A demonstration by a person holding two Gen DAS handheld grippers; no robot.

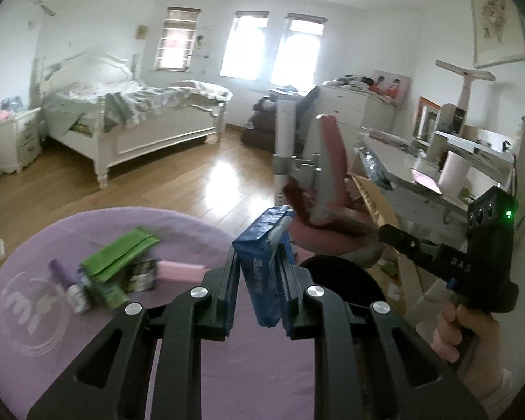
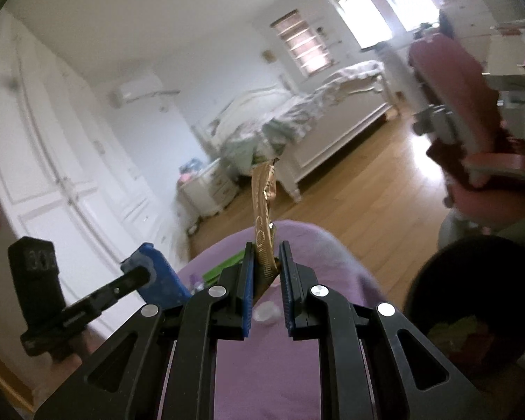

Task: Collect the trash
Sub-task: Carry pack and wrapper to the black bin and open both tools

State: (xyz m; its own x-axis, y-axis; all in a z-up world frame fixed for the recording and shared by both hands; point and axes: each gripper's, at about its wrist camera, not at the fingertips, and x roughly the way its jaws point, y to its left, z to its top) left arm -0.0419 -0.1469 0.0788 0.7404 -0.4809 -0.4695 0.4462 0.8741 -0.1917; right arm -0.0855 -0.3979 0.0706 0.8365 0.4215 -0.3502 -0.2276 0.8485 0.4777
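My left gripper (image 1: 259,273) is shut on a blue drink carton (image 1: 264,262) with a straw and holds it above the round purple table (image 1: 52,315). The carton also shows in the right wrist view (image 2: 157,276). My right gripper (image 2: 266,273) is shut on a gold wrapper (image 2: 263,217) that stands up between the pads. On the table lie a green packet (image 1: 119,255), a pink pack (image 1: 180,270), a purple bottle (image 1: 68,285) and a small dark wrapper (image 1: 141,274). A black bin (image 2: 469,301) with trash inside stands right of the table; it also shows in the left wrist view (image 1: 339,276).
A pink chair (image 1: 329,175) stands just behind the bin. A cluttered desk (image 1: 420,175) is at the right. A white bed (image 1: 129,122) and nightstand (image 1: 15,140) are across the wooden floor (image 1: 192,182). White wardrobe doors (image 2: 35,157) are on the left.
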